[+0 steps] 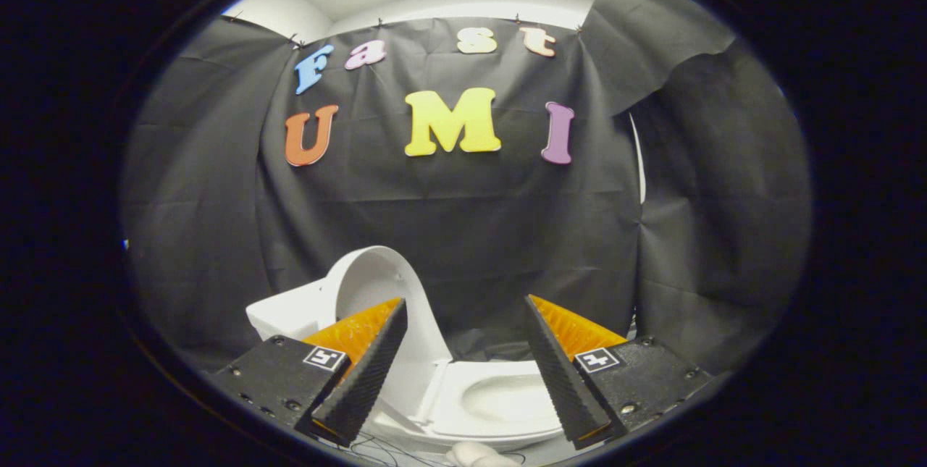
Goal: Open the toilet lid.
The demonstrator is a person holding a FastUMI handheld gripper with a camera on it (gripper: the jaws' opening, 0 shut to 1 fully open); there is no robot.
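A small white toilet sits low ahead of me. Its lid [376,282] stands raised, leaning back against the tank [286,311] on the left side. The seat and bowl [500,398] lie uncovered between my two fingers. My gripper [463,311] is open, its fingers spread wide with nothing between them. The left finger [366,373] overlaps the lower part of the raised lid in the view; whether it touches the lid I cannot tell. The right finger [561,373] stands off to the bowl's right.
Black cloth forms the booth's wall [463,221] behind and around the toilet. A pale rounded object [478,455] and thin dark wires [380,445] lie on the surface just in front of the toilet's base.
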